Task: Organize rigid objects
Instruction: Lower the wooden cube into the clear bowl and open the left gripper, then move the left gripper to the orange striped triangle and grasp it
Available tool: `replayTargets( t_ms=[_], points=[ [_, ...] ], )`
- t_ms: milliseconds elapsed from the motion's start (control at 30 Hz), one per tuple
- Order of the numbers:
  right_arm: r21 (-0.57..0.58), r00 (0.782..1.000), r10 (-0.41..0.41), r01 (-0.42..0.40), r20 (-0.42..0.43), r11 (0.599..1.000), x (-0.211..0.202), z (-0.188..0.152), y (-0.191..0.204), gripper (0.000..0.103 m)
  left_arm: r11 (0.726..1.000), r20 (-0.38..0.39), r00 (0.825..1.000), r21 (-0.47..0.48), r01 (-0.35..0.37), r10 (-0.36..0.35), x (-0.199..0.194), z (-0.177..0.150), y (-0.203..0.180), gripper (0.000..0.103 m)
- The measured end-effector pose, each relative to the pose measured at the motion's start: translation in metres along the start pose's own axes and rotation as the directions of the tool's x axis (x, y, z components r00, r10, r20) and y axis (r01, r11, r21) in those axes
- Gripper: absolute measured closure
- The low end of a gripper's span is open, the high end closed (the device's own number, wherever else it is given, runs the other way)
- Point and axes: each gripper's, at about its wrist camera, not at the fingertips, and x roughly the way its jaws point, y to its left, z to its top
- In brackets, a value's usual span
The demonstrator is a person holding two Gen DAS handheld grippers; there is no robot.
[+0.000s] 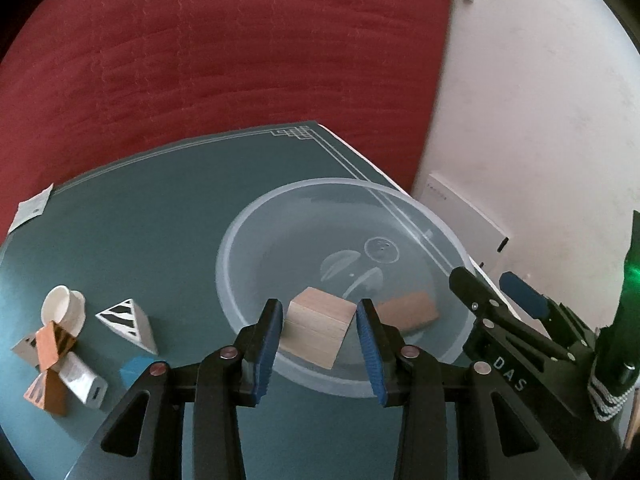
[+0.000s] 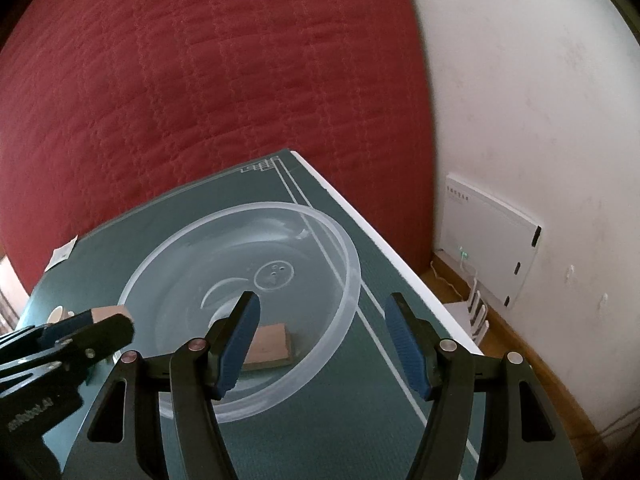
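My left gripper (image 1: 318, 344) has the pale wooden block (image 1: 320, 330) between its blue pads, jaws closed to the block's width w/ both pads touching its side faces as far as I can see. The block hangs over the near rim of the clear plastic bowl (image 1: 240, 236), just inside the lip, so what counts now is block vs. bowl: it's above the bowl's near part, and the bowl's middle lies straight ahead along my fingers. A flat brown block (image 1: 412, 312) already lies on the bowl floor, just right of the held one. My guess: ease fwd a bit, then let go so it lands beside the brown piece, not on the rim.

My right gripper (image 2: 322, 344) is wide apart, holding nothing, parked over the bowl's right side near the surface's right edge.

Rest of the pieces sit twd the surface's left edge: striped triangular prism (image 1: 128, 324), white cup (image 1: 64, 306), orange and grey bits (image 1: 52, 364) in a heap. Left gripper is nearer those.
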Motion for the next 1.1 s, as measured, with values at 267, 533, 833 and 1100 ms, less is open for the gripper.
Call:
replayTargets(
  t_ms=[267,533,833,1100],
  points=[
    [0.004,1.000,0.002,-0.002,0.020,1.000,-0.003,0.000,0.000,0.036,0.998,0.030,0.998,-0.044,-0.048,0.049,-0.003,-0.010,0.014,0.011],
    [-0.004,1.000,0.008,-0.008,0.026,1.000,-0.005,-0.001,0.000,0.035,0.979,0.033,0.979,-0.040,-0.199,0.201,-0.008,-0.027,0.026,0.001],
    [-0.020,0.999,0.012,-0.012,0.038,1.000,-0.007,-0.001,0.002,0.032,0.968,0.031,0.969,-0.056,-0.243,0.245,-0.013,-0.035,0.034,0.001],
    [-0.027,0.999,0.015,-0.014,0.039,1.000,-0.006,-0.001,0.006,0.030,0.954,0.025,0.957,-0.095,-0.285,0.289,-0.028,-0.045,0.053,0.001]
  ],
)
